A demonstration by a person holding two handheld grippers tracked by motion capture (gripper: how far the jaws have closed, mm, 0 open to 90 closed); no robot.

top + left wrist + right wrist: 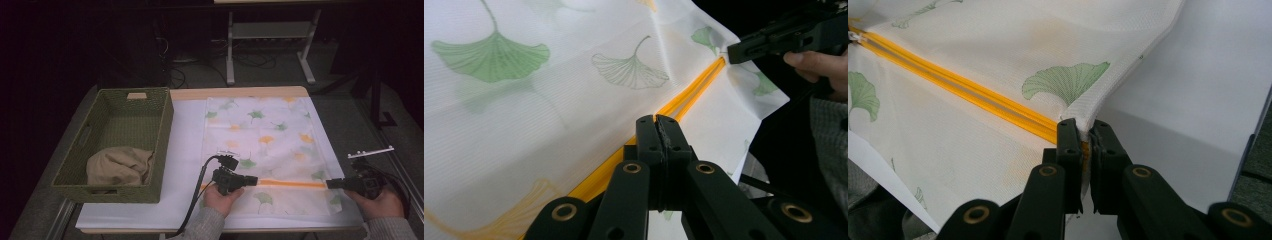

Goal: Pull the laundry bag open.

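Near edge of the table [125,220]: two forearms in grey knit sleeves enter from below, each hand holding a black gripper. The left gripper [250,180] lies toward the middle of the near edge; its fingers [650,135] are pressed together on the orange zipper [292,183] of a fabric pouch [265,130]. The right gripper [334,183] sits near the near right corner; its fingers [1068,145] are closed on the pouch's right-hand seam, where the zipper ends. The zipper runs straight between the two grippers, parallel to the near edge.

The pouch is a flat, rectangular bag of thin white mesh-like cloth printed with green and orange ginkgo leaves. It lies spread over the right half of the table, reaching from the near edge almost to the far edge. The surface beneath it is covered in smooth white sheeting, with a pale wooden strip exposed along the far edge.

Left side of the table: a rectangular olive-green woven basket [160,125] with handle slots holds a crumpled beige cloth [120,167] in its near end.

Beyond the table: a dim room with grey floor, loose cables, and the white legs of another table [270,45].
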